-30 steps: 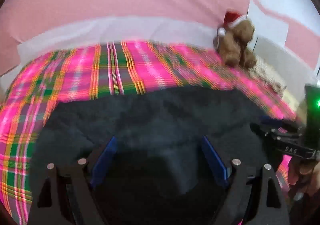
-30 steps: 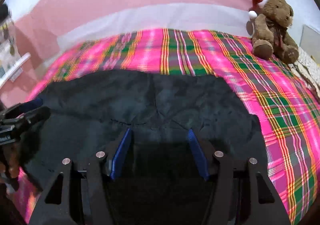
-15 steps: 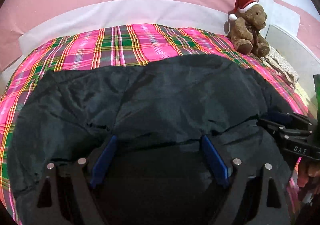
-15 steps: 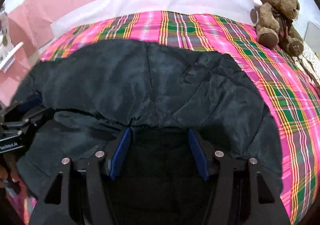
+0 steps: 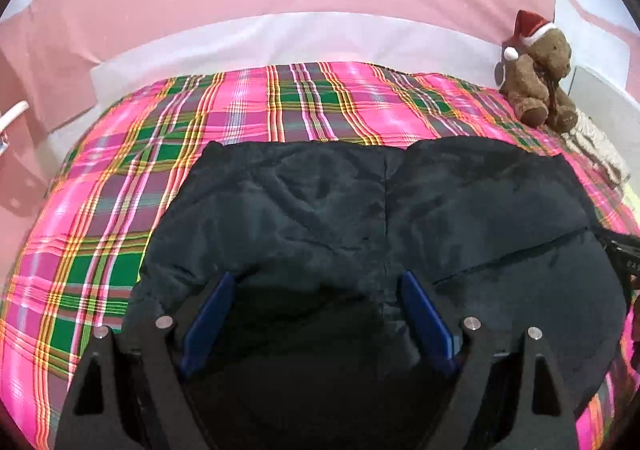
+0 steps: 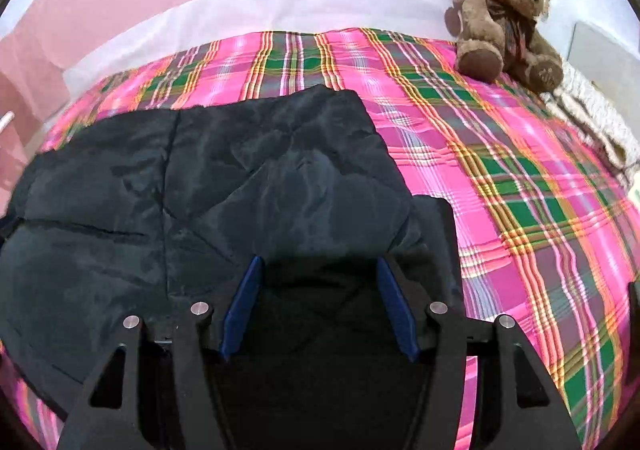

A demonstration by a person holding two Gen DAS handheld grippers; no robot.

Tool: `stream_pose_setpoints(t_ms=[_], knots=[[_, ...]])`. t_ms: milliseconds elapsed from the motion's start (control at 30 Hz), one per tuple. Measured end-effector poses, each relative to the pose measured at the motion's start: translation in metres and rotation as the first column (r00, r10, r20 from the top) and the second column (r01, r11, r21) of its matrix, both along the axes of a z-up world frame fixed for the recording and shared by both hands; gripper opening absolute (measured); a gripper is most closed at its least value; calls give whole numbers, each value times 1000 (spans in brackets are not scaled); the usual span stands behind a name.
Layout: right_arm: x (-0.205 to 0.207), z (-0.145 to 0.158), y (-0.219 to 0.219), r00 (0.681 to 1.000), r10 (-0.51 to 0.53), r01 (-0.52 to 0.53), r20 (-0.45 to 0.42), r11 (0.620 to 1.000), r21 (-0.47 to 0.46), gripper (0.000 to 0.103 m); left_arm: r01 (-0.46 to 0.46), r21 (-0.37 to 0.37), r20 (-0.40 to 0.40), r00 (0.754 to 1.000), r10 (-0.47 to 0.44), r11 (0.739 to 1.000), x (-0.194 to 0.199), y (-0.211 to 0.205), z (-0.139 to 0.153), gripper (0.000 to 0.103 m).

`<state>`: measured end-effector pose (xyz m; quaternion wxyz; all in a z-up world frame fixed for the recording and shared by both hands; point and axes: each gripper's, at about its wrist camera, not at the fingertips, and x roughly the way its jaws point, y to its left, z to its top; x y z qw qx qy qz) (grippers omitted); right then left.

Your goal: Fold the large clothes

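One dark garment (image 5: 360,210), long axis crosswise on plaid bedspread (image 5: 100,230)

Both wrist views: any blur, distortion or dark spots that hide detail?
Left wrist view: strong fisheye bending, blanket stripes slightly smeared, dark garment nearly featureless between the fingers. Right wrist view: same bending, teddy bear fairly sharp, garment folds readable, black near the lens.

The near part of the dark garment (image 5: 360,218) sinks into shadow between the left gripper (image 5: 318,286) fingers, so whether the blue pads (image 5: 208,318) press on cloth cannot be told. The right gripper (image 6: 318,270) shows the same black gap. At the left view's right edge, a black device (image 5: 626,254) is cut off, its lettering unreadable. The plaid bedspread (image 6: 520,178) blurs toward the rims.
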<state>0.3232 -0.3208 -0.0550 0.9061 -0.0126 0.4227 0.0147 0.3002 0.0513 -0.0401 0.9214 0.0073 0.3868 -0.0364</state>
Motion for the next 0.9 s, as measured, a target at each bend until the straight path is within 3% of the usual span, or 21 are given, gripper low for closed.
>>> stream_pose_setpoints(t_ms=[367, 533, 667, 800, 900], knots=[[-2, -2, -3, 1000, 10, -10, -5, 1000, -13, 59, 6, -10, 11, 1000, -6, 1000, -4, 4, -5, 87], [-5, 2, -10, 1000, 8, -8, 3, 999, 38, 59, 5, -8, 9, 1000, -4, 1000, -4, 4, -4, 87], [-9, 24, -21, 999, -9, 3, 51, 995, 104, 59, 13, -23, 4, 1000, -13, 1000, -3, 9, 10, 87], [10, 37, -28, 998, -33, 26, 55, 993, 112, 59, -26, 17, 32, 999, 25, 1000, 16, 24, 21, 87], [30, 19, -28, 999, -35, 35, -6, 997, 72, 59, -71, -10, -25, 997, 71, 997, 37, 43, 5, 87]])
